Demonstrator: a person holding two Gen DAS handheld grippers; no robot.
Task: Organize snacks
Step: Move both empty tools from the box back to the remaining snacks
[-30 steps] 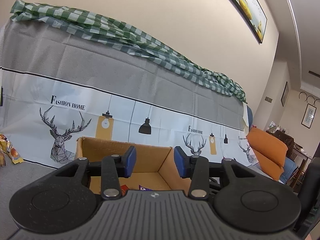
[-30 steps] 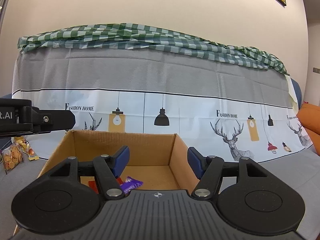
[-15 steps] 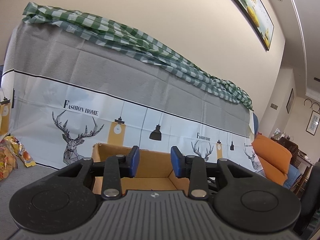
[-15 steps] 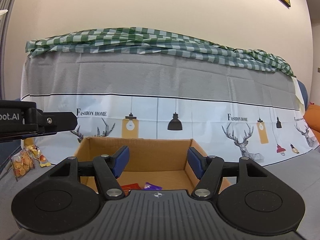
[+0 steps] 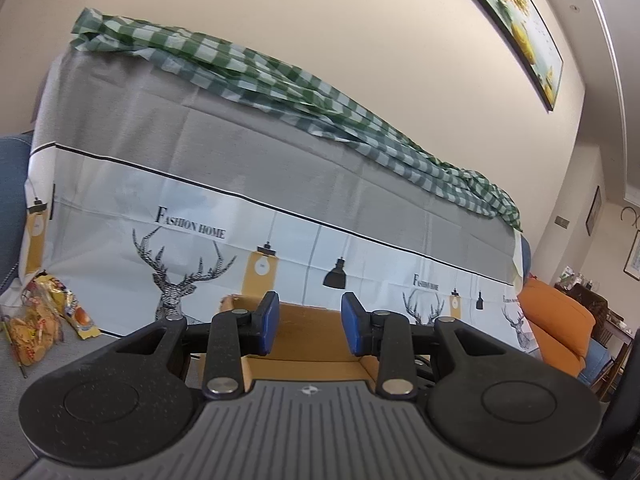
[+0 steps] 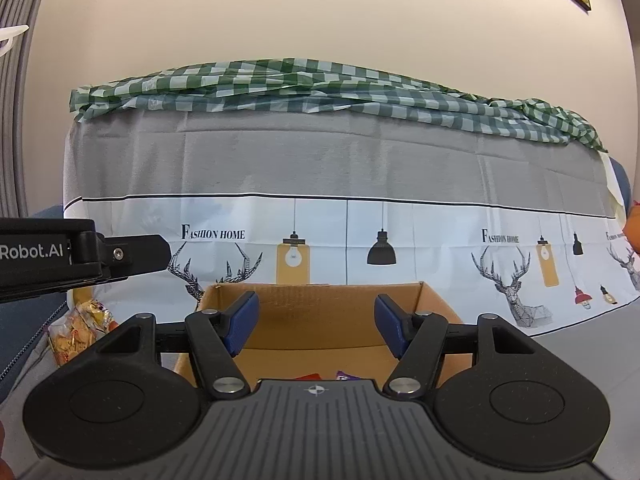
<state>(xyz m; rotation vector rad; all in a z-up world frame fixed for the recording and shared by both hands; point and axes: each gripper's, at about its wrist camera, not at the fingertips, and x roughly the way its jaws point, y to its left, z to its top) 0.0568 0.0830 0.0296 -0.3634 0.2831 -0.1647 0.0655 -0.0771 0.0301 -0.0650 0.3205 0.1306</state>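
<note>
Both claws gaping, empty, above cardboard box [image 6: 434, 304] rim

The cardboard box [image 6: 320, 312] stands open-topped, its walls barring entry from the sides. Behind it the draped sofa back [image 6: 320, 168] rises like a wall. The snack bags [image 5: 44, 320] lie on open grey surface to the left, apparently unobstructed from above.

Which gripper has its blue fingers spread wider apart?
The right gripper. Its blue fingers stand far apart over the box; the left gripper shows a narrower gap.
</note>
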